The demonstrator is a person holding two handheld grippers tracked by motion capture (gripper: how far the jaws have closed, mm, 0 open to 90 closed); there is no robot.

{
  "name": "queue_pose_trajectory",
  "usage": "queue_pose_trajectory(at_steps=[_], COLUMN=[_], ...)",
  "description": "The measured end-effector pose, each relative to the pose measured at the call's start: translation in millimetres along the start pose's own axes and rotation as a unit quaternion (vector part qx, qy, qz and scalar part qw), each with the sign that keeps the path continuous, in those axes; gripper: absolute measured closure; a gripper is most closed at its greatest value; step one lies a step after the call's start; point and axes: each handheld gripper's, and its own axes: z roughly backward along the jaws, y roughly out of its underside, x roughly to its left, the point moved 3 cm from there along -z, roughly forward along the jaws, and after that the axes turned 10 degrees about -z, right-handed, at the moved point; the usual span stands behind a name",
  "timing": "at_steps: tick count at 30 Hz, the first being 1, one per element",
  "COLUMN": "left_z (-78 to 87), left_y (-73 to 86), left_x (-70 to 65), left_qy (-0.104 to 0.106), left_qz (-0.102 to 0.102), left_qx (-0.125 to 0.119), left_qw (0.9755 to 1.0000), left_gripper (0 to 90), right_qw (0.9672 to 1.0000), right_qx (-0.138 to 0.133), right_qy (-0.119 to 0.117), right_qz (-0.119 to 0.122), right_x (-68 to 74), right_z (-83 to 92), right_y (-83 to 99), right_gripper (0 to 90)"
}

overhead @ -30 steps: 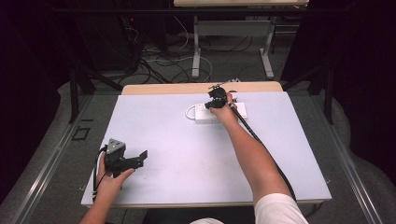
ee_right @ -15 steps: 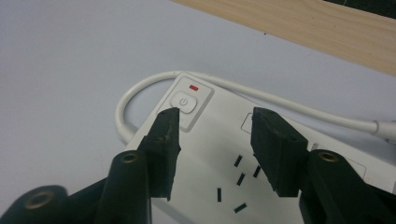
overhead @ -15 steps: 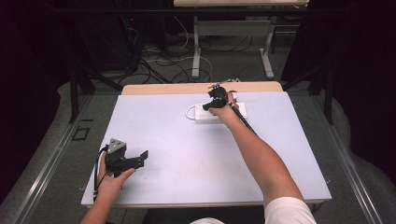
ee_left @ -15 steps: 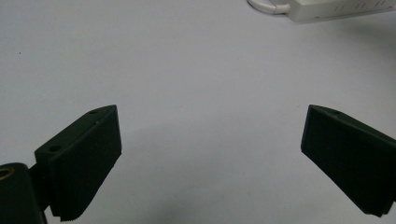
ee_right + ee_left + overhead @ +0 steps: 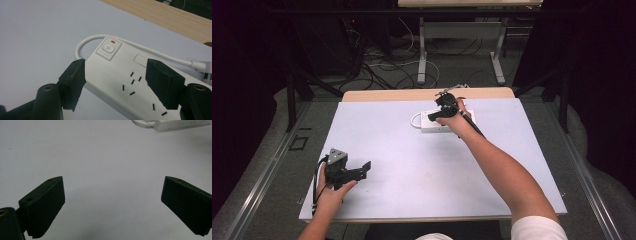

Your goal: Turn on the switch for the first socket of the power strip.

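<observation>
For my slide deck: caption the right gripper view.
Right gripper, jaws apart and just opening, hovers over a white power strip with its power button and red light.

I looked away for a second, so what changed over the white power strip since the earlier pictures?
The right gripper lifted slightly off the white plastic power strip, and its jaws have just been opening, with nothing gripped. The power strip, its looped white cable and the left gripper stayed put.

High view looks down on the table [image 5: 377, 130]; gripper views sit close — all share the power strip [image 5: 125, 75].
</observation>
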Motion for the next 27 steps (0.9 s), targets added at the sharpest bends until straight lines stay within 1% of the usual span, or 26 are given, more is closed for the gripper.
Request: queue_pose_trajectory(at_steps=[1,2,3,4,5,6,7,9,10,11,12,15,16,19,20,21,22,23,24,26,27], left_z=[-0.1,0.2,0.0,-0.2,-0.3,-0.5,-0.9,-0.9,-1.0,-1.0,-1.1,-1.0,-1.0,-1.3,-1.3,-1.2,-0.9,-0.8,-1.0,-1.0,-1.1], left_y=[-0.2,-0.3,-0.3,-0.3,-0.4,-0.5,-0.6,-0.8,-0.9,-1.0,-1.1,-1.0,-1.0,-1.1,-1.1,-1.2,-1.3,-1.4,-1.6,-1.7,-1.7], left_x=[-0.3,-0.3,-0.4,-0.4,-0.4,-0.7,-1.0,-1.3,-1.4,-1.6,-1.8,-1.5,-1.5,-1.7,-2.0,-2.2,-2.2,-2.2,-2.1,-2.1,-2.2], left_qy=[0.000,0.000,-0.001,-0.001,-0.001,-0.001,-0.002,-0.002,-0.002,-0.002,-0.002,-0.003,-0.003,-0.003,-0.002,-0.003,-0.002,-0.003,-0.002,-0.002,-0.002], left_qz=[0.001,0.000,0.000,-0.002,-0.003,-0.003,-0.003,-0.004,-0.004,-0.004,-0.004,-0.004,-0.004,-0.006,-0.005,-0.005,-0.007,-0.008,-0.008,-0.009,-0.009], left_qx=[-0.001,0.001,0.001,0.001,0.001,0.001,-0.002,-0.001,-0.001,-0.001,-0.002,-0.001,-0.001,-0.001,-0.001,0.000,0.001,0.001,0.000,0.000,0.000], left_qw=[1.0000,1.0000,1.0000,1.0000,1.0000,1.0000,1.0000,1.0000,1.0000,1.0000,1.0000,1.0000,1.0000,1.0000,1.0000,1.0000,1.0000,1.0000,1.0000,1.0000,1.0000], left_gripper=[5.1,5.1,5.1,5.1,5.1,5.1,5.1,5.1,5.1,5.1,5.1,5.1,5.1,5.2,5.2,5.3,5.2,5.2,5.3,5.3,5.3], right_qw=[1.0000,1.0000,1.0000,1.0000,1.0000,1.0000,1.0000,0.9999,1.0000,0.9999,0.9999,1.0000,1.0000,0.9998,0.9998,0.9998,0.9998,0.9998,0.9998,0.9997,0.9996], right_qx=[-0.002,0.002,0.002,0.000,0.000,0.000,-0.006,-0.006,-0.006,-0.009,0.000,-0.003,-0.006,-0.017,-0.017,-0.018,-0.013,-0.013,-0.011,-0.010,-0.010], right_qy=[-0.004,-0.005,-0.006,-0.004,-0.003,-0.005,-0.006,-0.004,-0.004,-0.006,-0.005,-0.008,-0.005,-0.009,-0.008,-0.010,-0.011,-0.011,-0.013,-0.021,-0.025], right_qz=[-0.001,0.000,-0.006,-0.001,-0.002,-0.008,0.000,-0.012,-0.003,0.000,-0.009,-0.005,0.000,0.004,0.001,0.004,0.006,0.006,0.011,0.006,0.006], right_x=[0.5,0.4,1.1,-0.5,-1.0,-0.8,-3.2,-4.7,-6.3,-7.3,-6.9,-9.0,-10.1,-12.2,-12.6,-13.4,-13.4,-13.4,-13.5,-12.5,-12.4], right_z=[2.5,5.6,8.2,10.7,13.0,15.9,17.4,22.7,25.3,27.1,30.6,37.3,39.1,44.4,46.2,48.4,50.3,50.3,51.9,55.7,58.0], right_y=[0.9,1.7,2.3,2.8,3.3,3.8,3.8,4.4,4.7,4.9,5.9,7.9,8.7,12.0,13.8,17.8,19.8,19.8,21.7,25.2,26.8], right_gripper=[31.9,31.6,29.8,27.5,27.3,27.2,26.6,24.9,24.8,23.9,22.6,18.4,16.2,14.8,14.3,10.2,7.4,7.4,4.4,0.2,0.0])
